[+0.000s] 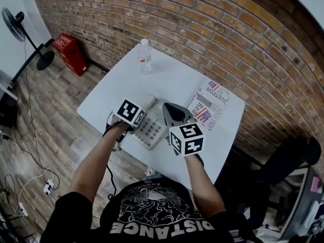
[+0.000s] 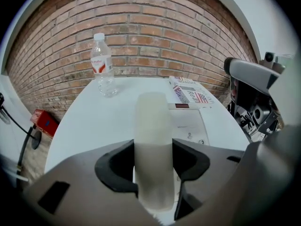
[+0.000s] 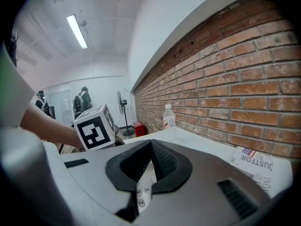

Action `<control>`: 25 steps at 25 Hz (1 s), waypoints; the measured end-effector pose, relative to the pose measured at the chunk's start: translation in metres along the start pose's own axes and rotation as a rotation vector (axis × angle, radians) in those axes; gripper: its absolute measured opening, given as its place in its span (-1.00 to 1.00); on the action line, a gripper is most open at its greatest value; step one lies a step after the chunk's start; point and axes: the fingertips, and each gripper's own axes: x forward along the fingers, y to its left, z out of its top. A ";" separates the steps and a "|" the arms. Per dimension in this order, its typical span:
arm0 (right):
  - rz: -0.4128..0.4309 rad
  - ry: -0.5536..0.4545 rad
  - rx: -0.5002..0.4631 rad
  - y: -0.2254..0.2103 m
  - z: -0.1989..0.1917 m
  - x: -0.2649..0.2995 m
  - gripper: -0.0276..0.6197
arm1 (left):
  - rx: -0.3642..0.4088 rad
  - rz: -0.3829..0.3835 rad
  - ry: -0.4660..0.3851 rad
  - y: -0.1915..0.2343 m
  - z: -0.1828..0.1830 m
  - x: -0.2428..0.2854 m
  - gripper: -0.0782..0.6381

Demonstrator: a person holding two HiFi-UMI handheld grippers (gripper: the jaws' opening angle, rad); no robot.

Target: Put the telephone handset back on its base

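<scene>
My left gripper (image 2: 153, 149) is shut on the white telephone handset (image 2: 153, 117), which stands up between the jaws and points toward the far wall. The handset hangs just above the left side of the cream telephone base (image 1: 150, 130), whose keypad lies near the table's front edge; whether handset and base touch I cannot tell. The base (image 2: 189, 126) lies right of the handset in the left gripper view. My right gripper (image 1: 174, 114) hovers over the right side of the base, its jaws shut with nothing held. Keypad buttons (image 3: 140, 192) show below its tips (image 3: 151, 141).
A clear water bottle (image 1: 145, 56) stands at the far edge of the white table (image 1: 172, 77). A printed paper (image 1: 208, 104) lies right of the base. A brick wall runs behind the table. A fan and a red box stand on the floor at left.
</scene>
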 end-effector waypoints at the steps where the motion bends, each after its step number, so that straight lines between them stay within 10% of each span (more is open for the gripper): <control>1: 0.000 0.003 0.002 -0.001 -0.002 0.000 -0.91 | -0.003 0.006 0.008 0.000 0.000 0.002 -0.18; 25: 0.004 0.039 0.020 -0.003 -0.013 0.017 -0.91 | -0.001 -0.045 0.024 -0.003 -0.003 0.014 -0.12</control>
